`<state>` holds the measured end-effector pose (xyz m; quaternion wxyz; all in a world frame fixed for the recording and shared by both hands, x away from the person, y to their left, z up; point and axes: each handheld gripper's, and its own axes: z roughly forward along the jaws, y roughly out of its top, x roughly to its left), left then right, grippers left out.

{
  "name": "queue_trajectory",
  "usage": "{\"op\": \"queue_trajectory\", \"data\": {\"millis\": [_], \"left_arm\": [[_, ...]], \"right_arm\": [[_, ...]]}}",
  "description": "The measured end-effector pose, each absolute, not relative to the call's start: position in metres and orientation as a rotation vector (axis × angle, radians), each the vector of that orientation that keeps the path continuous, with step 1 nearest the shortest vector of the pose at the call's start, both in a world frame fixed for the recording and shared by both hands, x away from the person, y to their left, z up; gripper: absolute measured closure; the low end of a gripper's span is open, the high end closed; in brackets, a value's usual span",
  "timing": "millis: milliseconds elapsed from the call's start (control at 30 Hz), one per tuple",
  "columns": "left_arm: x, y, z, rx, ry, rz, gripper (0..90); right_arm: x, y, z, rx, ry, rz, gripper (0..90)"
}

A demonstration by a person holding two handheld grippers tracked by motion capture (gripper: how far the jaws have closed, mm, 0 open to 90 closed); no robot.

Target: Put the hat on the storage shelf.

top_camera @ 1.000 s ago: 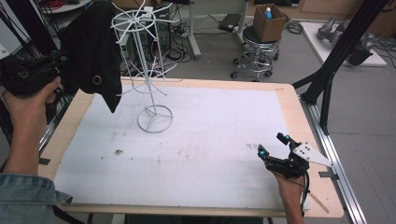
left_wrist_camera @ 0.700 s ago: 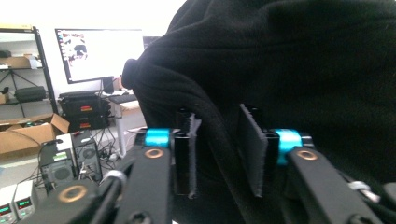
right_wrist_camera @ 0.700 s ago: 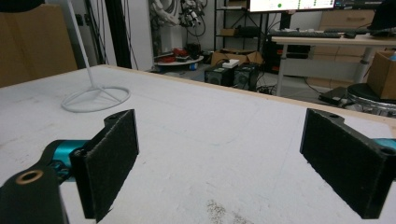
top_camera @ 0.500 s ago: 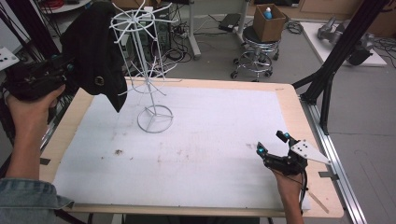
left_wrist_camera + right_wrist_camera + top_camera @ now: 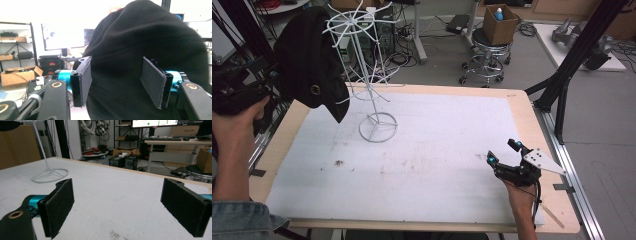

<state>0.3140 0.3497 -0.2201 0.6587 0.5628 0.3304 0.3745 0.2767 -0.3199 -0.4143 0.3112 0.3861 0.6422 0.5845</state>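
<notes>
Left gripper (image 5: pixel 116 82) just opening, pads clear of black hat (image 5: pixel 150 50) hanging on white wire stand (image 5: pixel 372 95) directly ahead. Risk: snagging fabric on withdrawal, dragging hat off, tipping stand. Right gripper (image 5: pixel 504 152) agape, idle.

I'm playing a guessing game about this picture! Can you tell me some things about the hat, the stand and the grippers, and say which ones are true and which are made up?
1. The black hat hangs on the white wire stand. True.
2. The left gripper is squeezing the hat tight. False: its jaws have just been opening, and the pads stand apart with the hat between them.
3. The right gripper holds a ball. False: its jaws are open with nothing between them, low over the white table mat.
4. The stand's round foot sits on the table mat. True.
5. The stand has tipped over. False: it stands upright.
</notes>
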Motion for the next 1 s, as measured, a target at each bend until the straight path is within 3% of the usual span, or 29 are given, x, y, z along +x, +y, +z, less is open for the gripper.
{"op": "queue_trajectory", "data": {"millis": [267,1000], "left_arm": [[0.293,0.35,-0.232,1.279,0.757,0.861,40.6],[0.276,0.348,-0.334,1.289,0.953,0.849,26.7]], "right_arm": [[0.282,-0.316,-0.413,1.023,1.702,1.548,10.7],[0.294,-0.308,-0.413,1.073,1.672,1.542,10.7]]}}
